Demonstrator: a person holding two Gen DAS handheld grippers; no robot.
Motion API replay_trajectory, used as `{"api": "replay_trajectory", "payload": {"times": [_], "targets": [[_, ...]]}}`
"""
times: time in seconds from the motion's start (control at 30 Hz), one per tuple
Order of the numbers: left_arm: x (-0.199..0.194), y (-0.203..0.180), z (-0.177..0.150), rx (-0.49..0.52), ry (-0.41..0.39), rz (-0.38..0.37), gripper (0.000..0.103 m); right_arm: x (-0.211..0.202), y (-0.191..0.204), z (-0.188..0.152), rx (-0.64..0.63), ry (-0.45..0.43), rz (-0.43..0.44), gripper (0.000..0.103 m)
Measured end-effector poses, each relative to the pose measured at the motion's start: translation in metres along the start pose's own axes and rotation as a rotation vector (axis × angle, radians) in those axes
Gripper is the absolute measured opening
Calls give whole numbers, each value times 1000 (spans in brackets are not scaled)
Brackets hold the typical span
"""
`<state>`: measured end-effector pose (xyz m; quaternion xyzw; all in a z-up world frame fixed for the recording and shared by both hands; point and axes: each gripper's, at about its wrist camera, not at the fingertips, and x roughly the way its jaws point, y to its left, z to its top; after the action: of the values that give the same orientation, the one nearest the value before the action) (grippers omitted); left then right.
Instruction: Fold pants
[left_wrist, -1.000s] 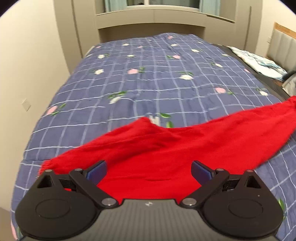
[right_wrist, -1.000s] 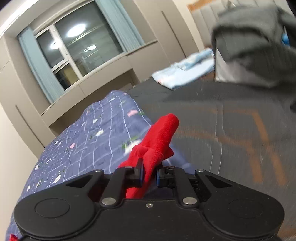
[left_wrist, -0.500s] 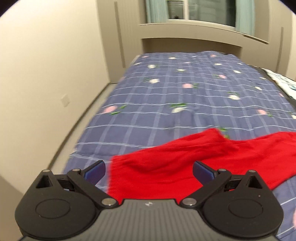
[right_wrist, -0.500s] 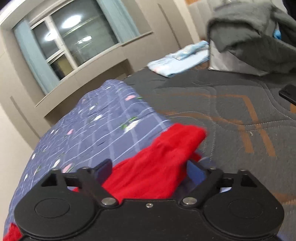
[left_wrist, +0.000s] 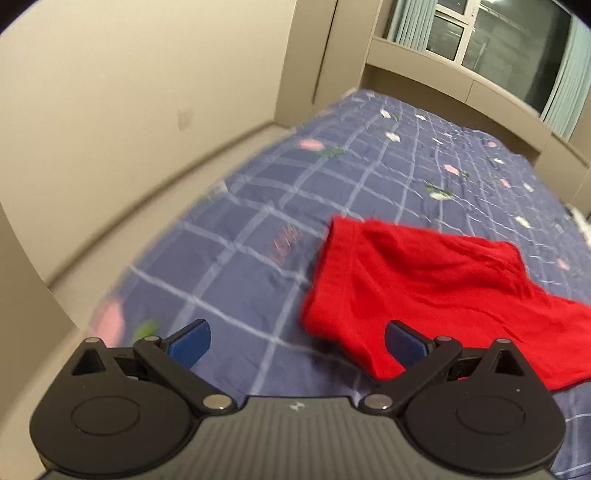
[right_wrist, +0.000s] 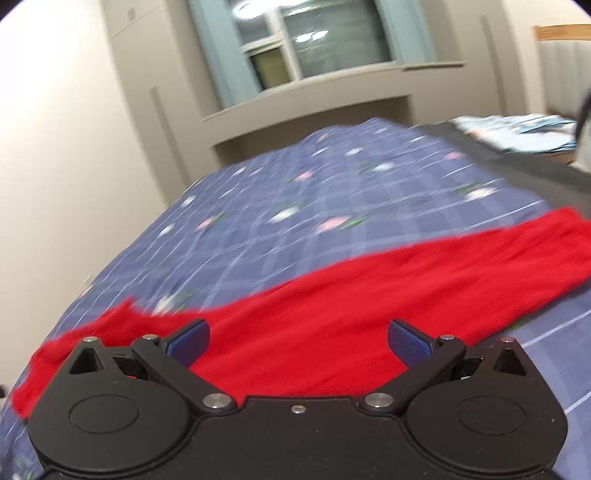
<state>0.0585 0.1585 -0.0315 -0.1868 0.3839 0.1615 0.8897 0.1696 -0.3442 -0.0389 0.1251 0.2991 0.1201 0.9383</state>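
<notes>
Pants (left_wrist: 424, 291) lie loose on the bed (left_wrist: 258, 221); both grippers' jaws stand apart, the right gripper (right_wrist: 297, 341) still opening. Grabbing one layer at 3 o'clock could skew the fold.

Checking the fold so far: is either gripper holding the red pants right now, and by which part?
Neither. The left gripper and right gripper are open above the red pants, which lie loose on the bed.

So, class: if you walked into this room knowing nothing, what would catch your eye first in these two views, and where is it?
The bright red pants stand out at once, stretched across the near part of the blue checked, flowered bedspread. Next come the two black grippers low in each view: the left gripper open over bare bedspread beside the pants, and the right gripper opening above the red cloth, holding nothing.
</notes>
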Motion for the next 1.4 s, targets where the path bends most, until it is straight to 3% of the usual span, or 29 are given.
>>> {"api": "replay_trajectory", "payload": {"times": [0.23, 0.3, 0.37, 0.5, 0.67, 0.77, 0.83, 0.9, 0.97, 1.27, 1.4], "targets": [[30, -2, -1, -50, -13, -210, 101, 19, 91, -22, -93, 92, 111, 102], [46, -2, 1, -80, 42, -170, 96, 27, 109, -23, -107, 118, 132, 102], [53, -3, -1, -65, 34, -122, 93, 35, 125, -23, -121, 142, 148, 102], [52, -4, -3, -31, 30, -120, 90, 49, 157, -26, -203, 152, 139, 102], [48, -1, -2, -73, 28, -137, 87, 60, 182, -35, -250, 162, 138, 102], [47, 1, 0, -99, 6, -136, 75, 67, 186, -39, -229, 174, 136, 102], [50, 0, 1, -111, 4, -115, 52, 70, 189, -42, -236, 192, 136, 102], [53, -3, 3, -94, 17, -64, 39, 71, 191, -44, -254, 198, 122, 102], [52, -4, 7, -80, 23, -83, 28, 70, 192, -43, -254, 197, 122, 102], [31, -26, 16, 22, -20, -29, 24, 76, 197, -39, -279, 206, 127, 102], [5, -30, 26, 118, -96, 1, 24, 85, 204, -31, -323, 188, 145, 102]]}}
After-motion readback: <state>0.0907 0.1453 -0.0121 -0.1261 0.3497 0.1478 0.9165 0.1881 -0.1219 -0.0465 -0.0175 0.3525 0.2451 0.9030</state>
